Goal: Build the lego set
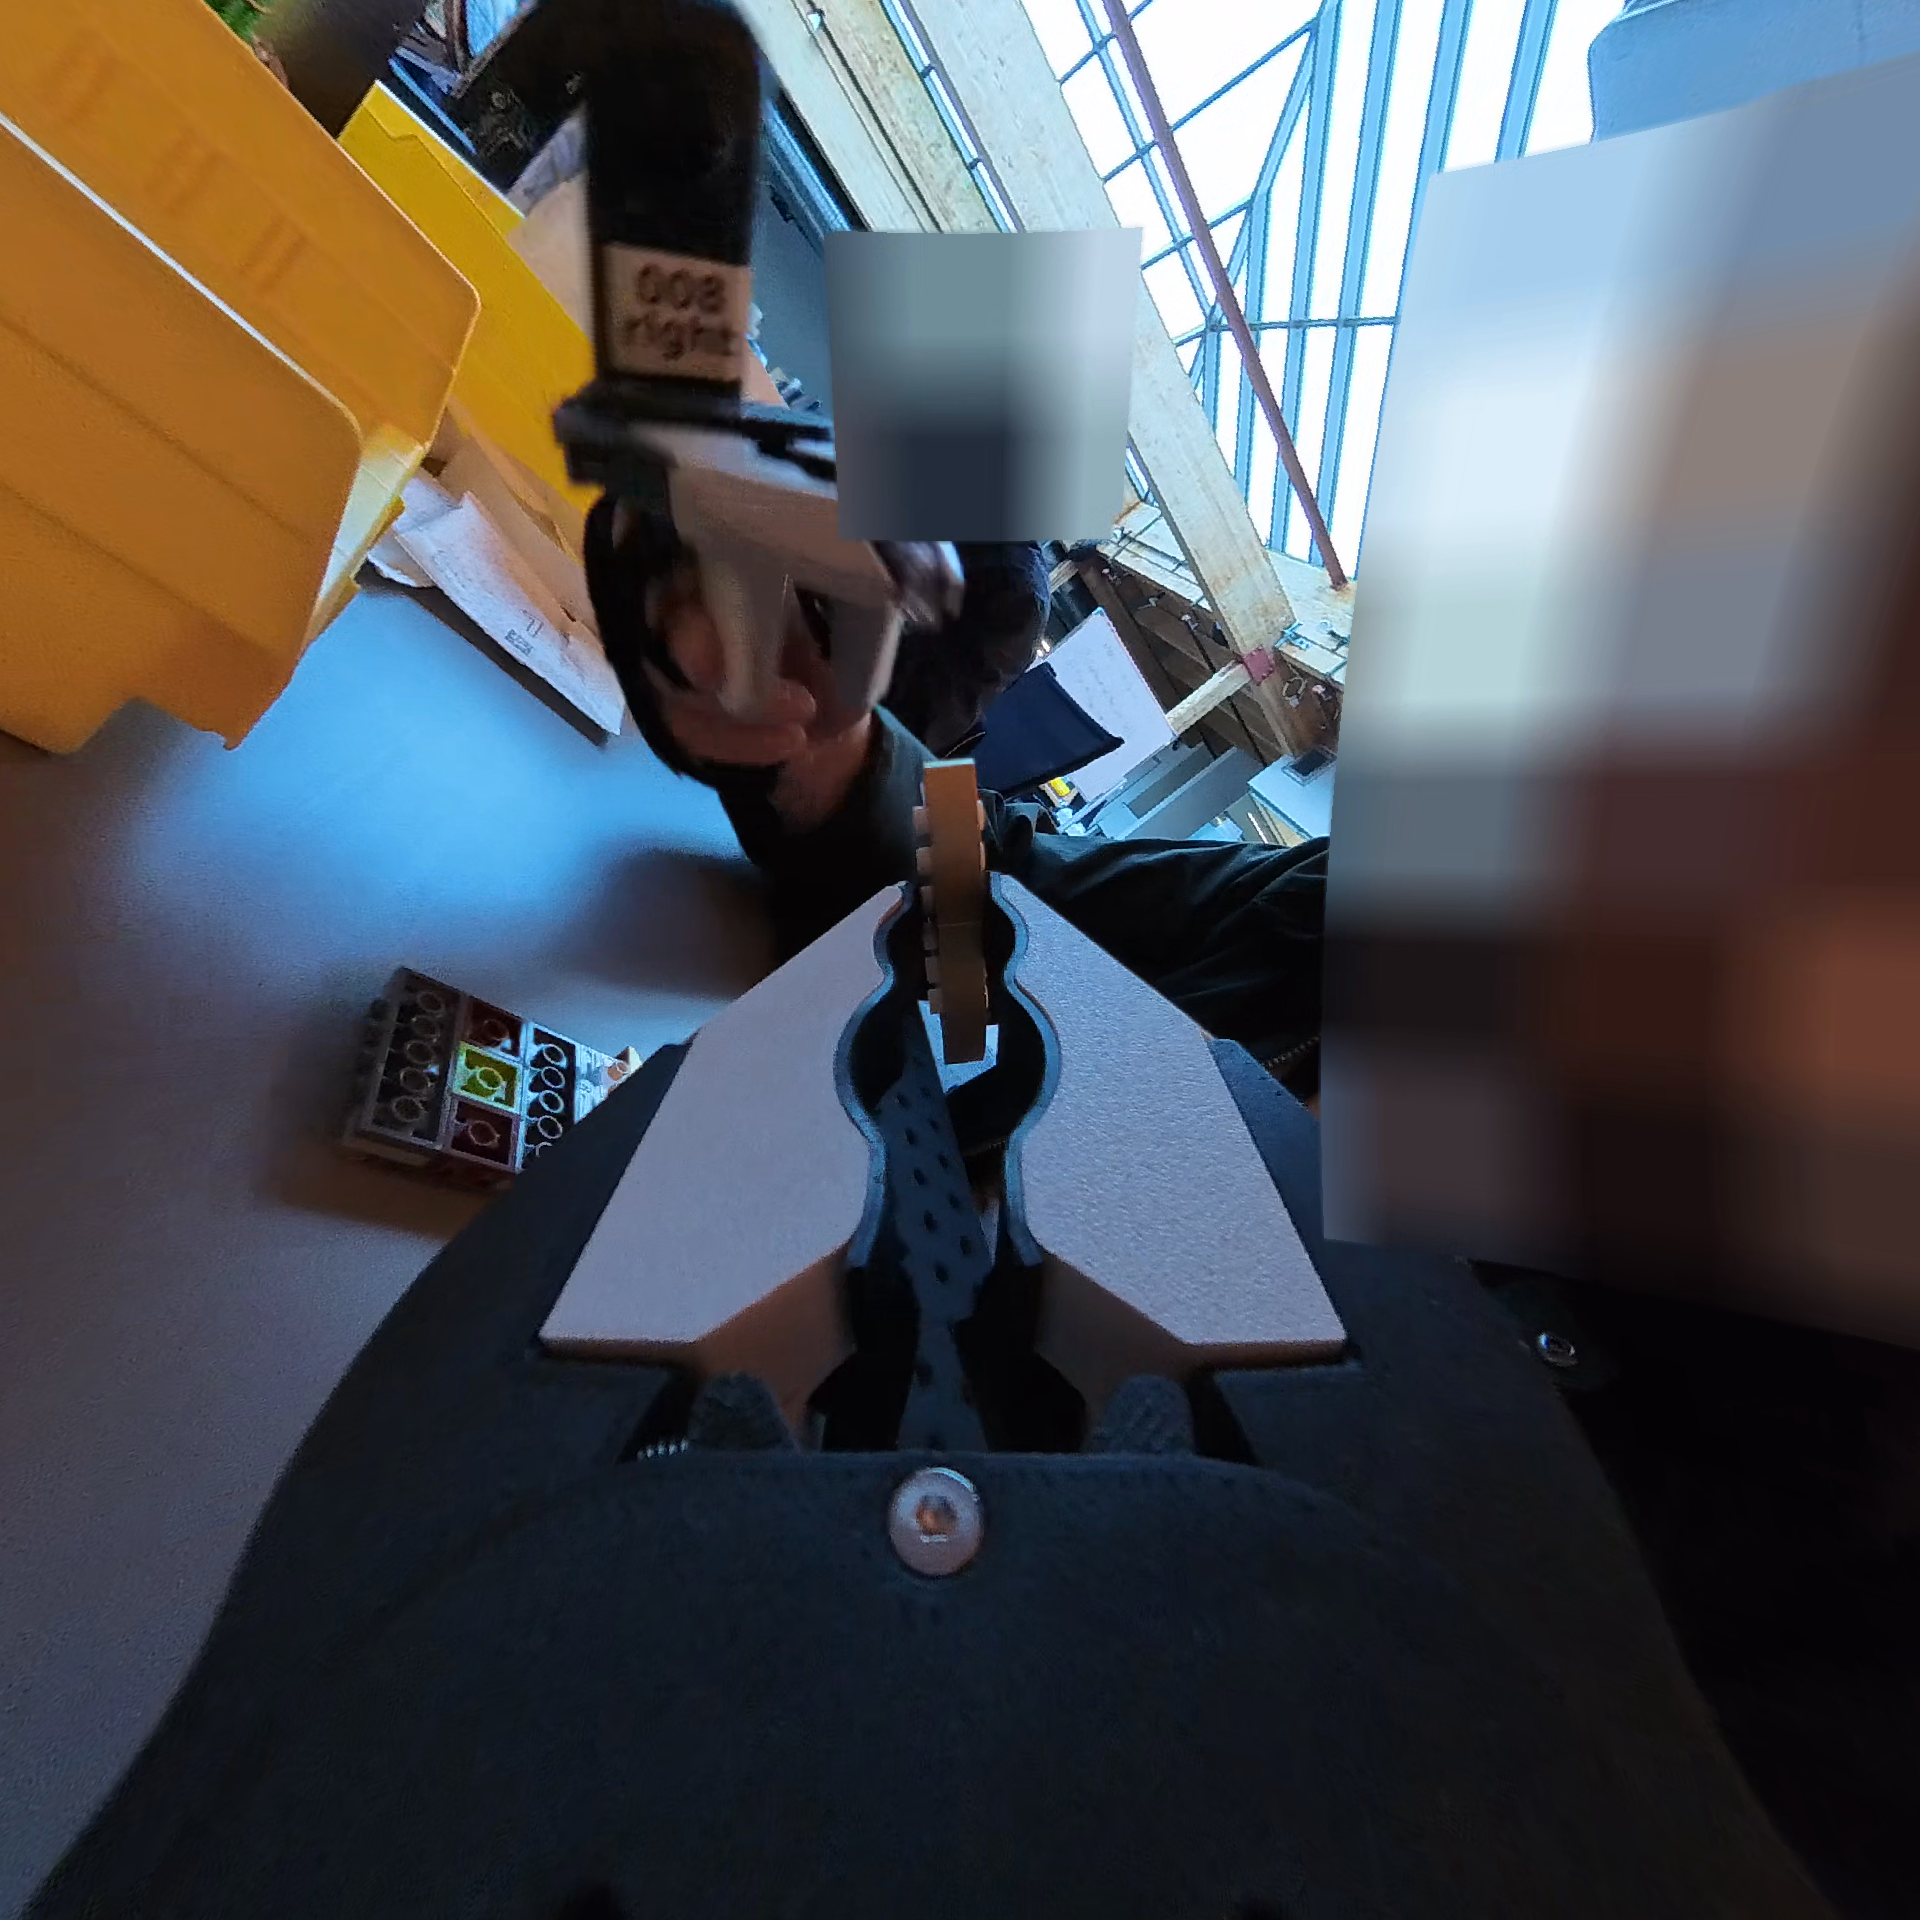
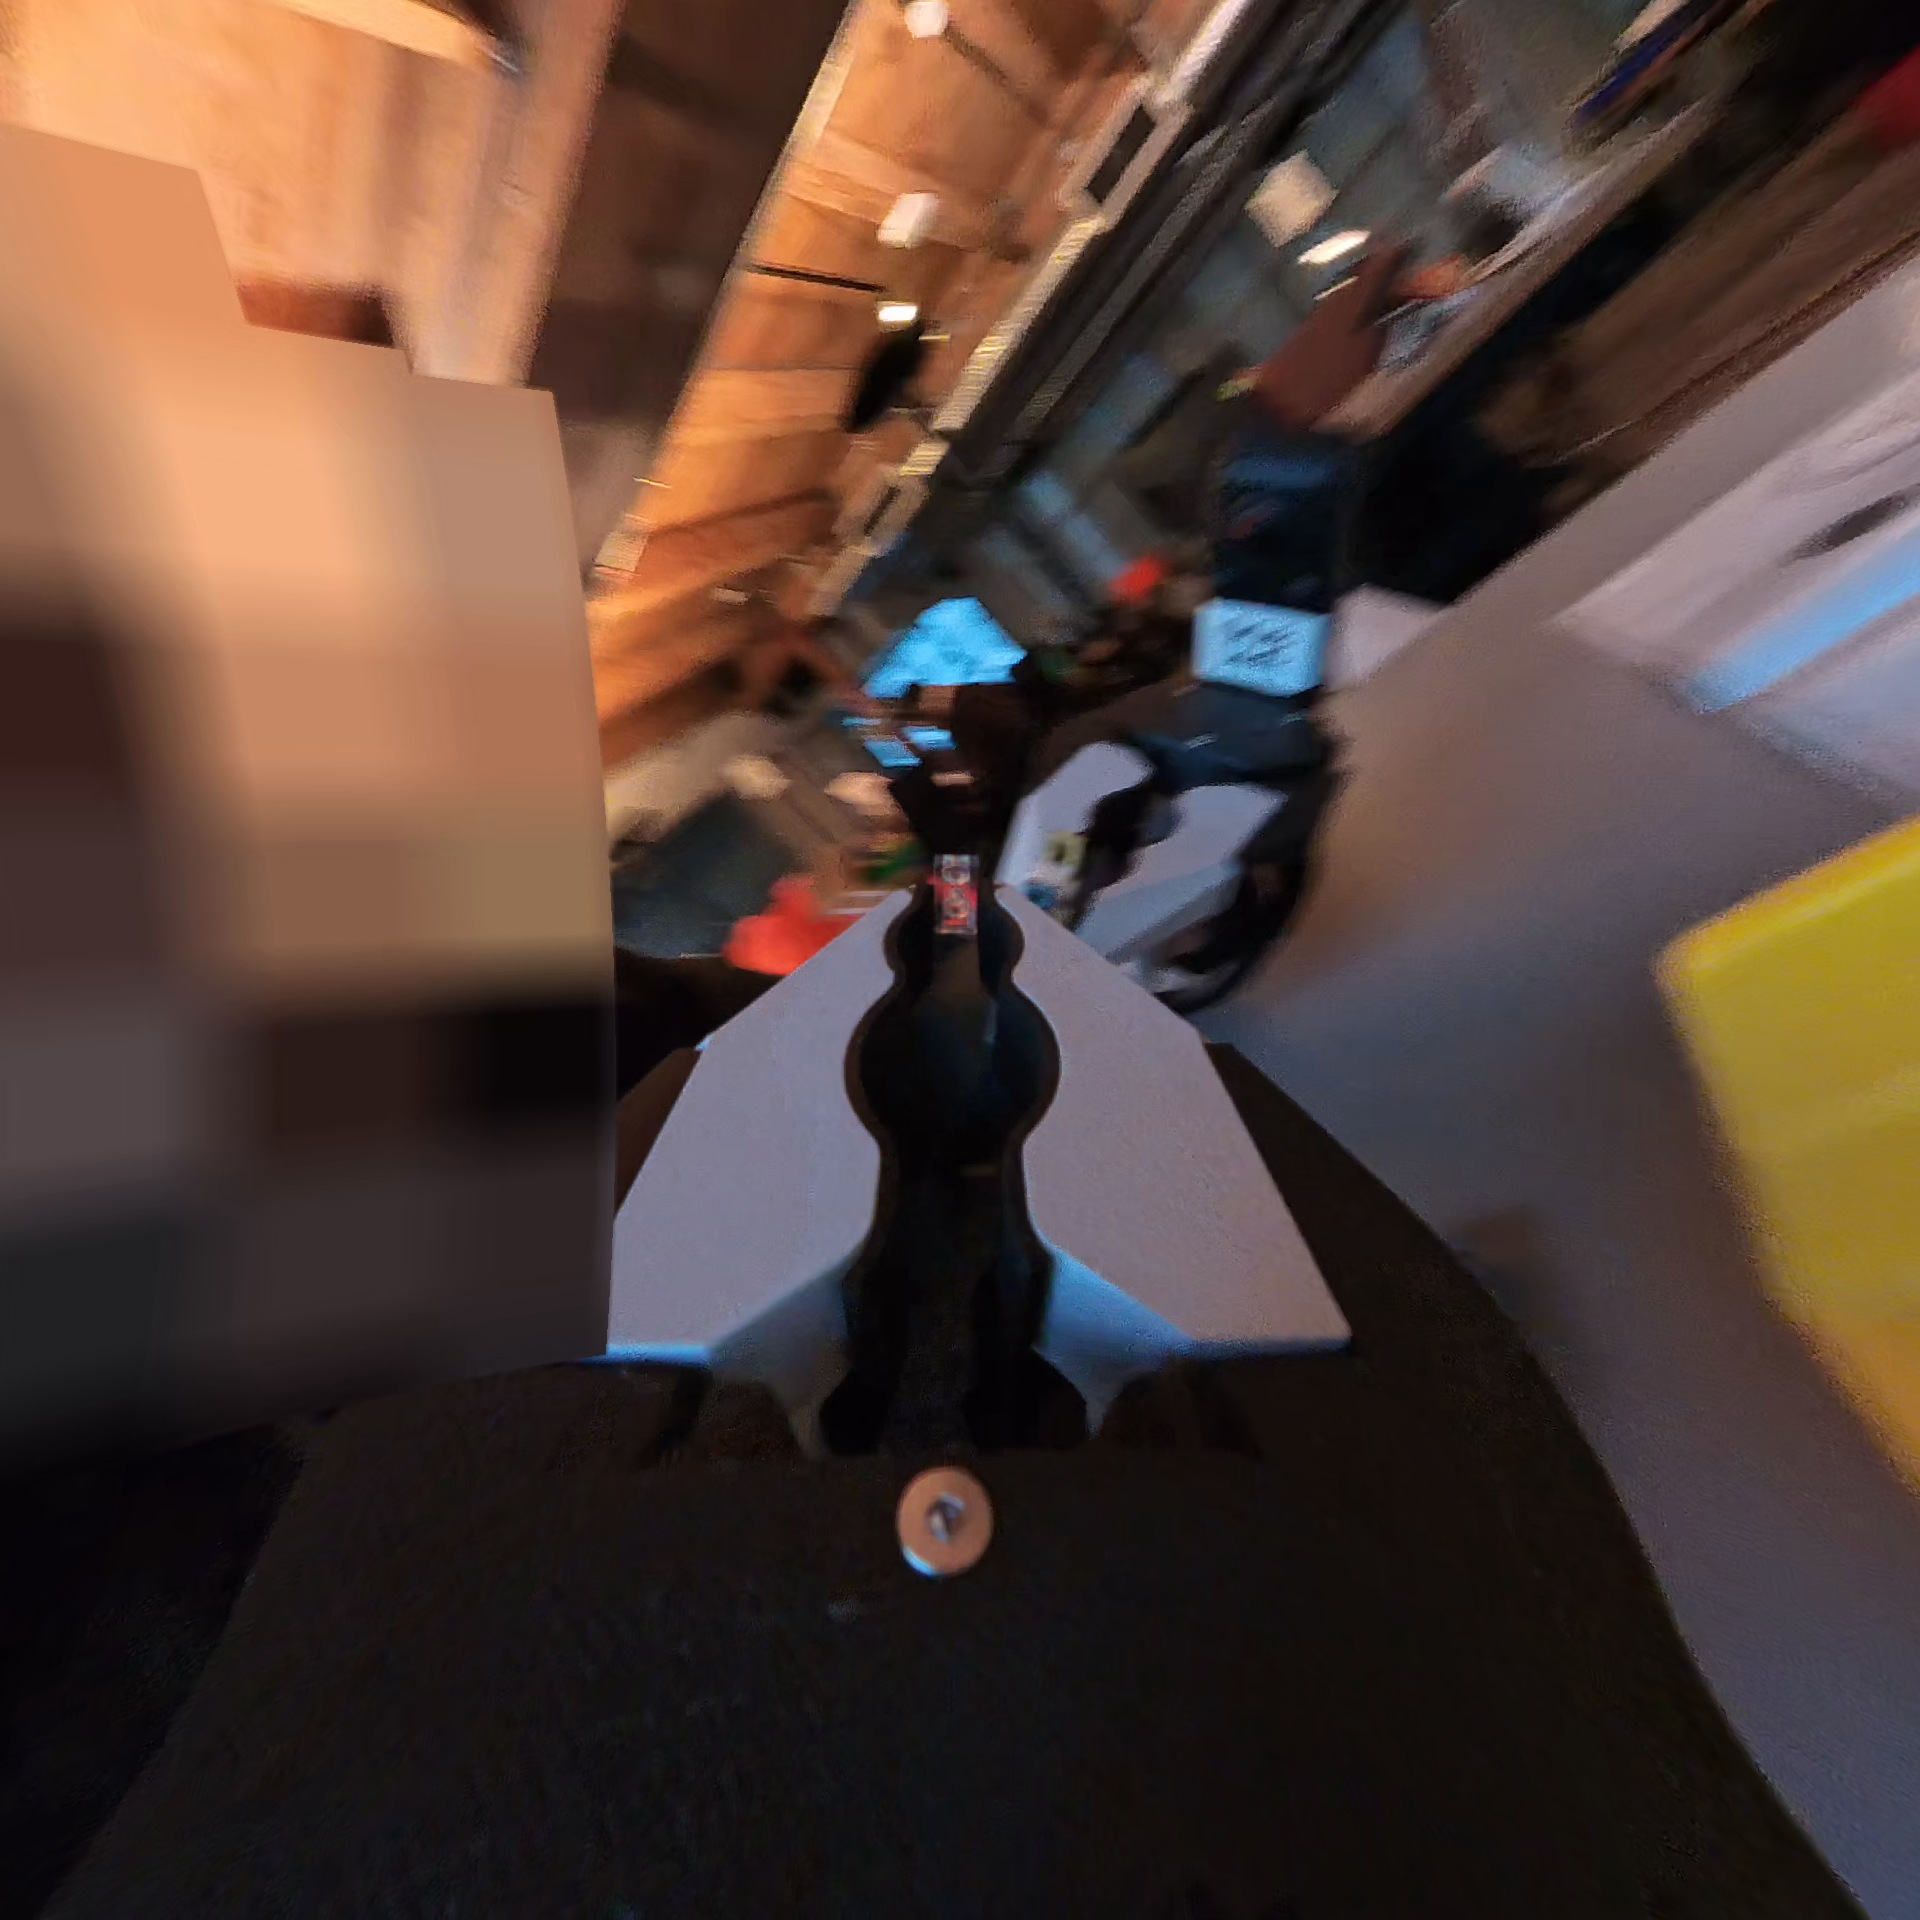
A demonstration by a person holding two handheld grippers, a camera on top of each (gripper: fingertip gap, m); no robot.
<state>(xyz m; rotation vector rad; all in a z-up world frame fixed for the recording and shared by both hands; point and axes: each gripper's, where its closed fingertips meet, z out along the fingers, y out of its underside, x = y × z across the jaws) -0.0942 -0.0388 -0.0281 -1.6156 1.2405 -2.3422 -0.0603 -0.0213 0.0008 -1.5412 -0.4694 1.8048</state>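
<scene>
While my left claw (image 1: 951, 935) is squeezed tight, it pinches a thin tan lego plate (image 1: 954, 894) on its edge, so the plate stands up tall between the two tips and pokes out past them. Its little bumps face to the left. I hold it up in the air, off the table.

My right claw (image 2: 954, 909) is squeezed tight too, and it pinches a tiny see-through red lego piece (image 2: 955, 902) right at the very tips. That picture is blurry, so I cannot tell more about the piece.

Down on the grey table (image 1: 312, 852), to the left of my left claw, sits the half-built lego set (image 1: 457, 1081). It has a grey row of bumps, then red and yellow-green see-through squares, then a black row of bumps. It is well apart from the plate I hold.

Higher up in the left view I can see my right claw (image 1: 800, 634) from far off, tilted, with a hand around its handle.

Yellow bins (image 1: 208, 416) stand at the back left of the table, and some white paper sheets (image 1: 499, 603) lie just beside them. A yellow bin (image 2: 1808, 1174) also shows at the right edge of the right view, sitting on the table (image 2: 1507, 935)
</scene>
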